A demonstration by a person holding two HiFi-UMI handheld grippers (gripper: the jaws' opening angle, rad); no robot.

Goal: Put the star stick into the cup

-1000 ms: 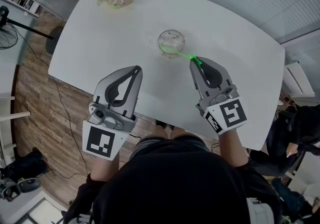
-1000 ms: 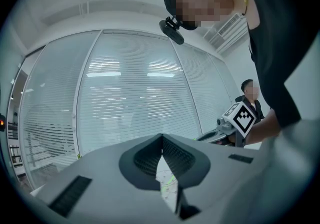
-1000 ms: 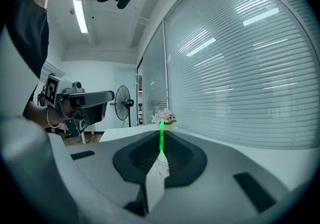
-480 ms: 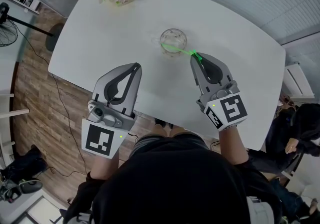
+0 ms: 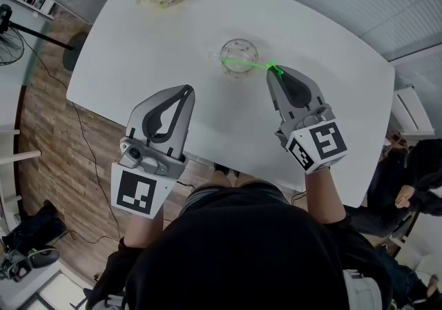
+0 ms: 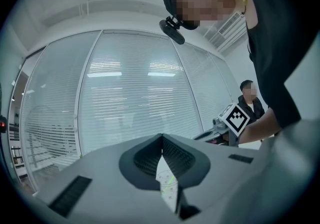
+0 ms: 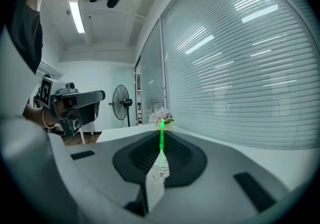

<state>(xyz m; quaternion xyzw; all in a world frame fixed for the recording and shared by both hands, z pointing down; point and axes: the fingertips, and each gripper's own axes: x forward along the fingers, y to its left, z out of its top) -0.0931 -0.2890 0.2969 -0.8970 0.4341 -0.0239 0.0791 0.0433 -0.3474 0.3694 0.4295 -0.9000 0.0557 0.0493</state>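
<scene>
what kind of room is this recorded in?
Probably an office or meeting room: wall-length slatted blinds, a large white table and a pedestal fan.

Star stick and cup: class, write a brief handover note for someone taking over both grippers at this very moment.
Right gripper: shut on the green stick, which it holds close to level.
Left gripper: shut and empty, over the near side of the white table.
Glass cup: upright mid-table. In the head view the stick's far end lies over its mouth.
Done: the stick is gripped and has been brought to the cup.
Left: probably tip the stick into the cup, open the right jaws and draw back.
</scene>
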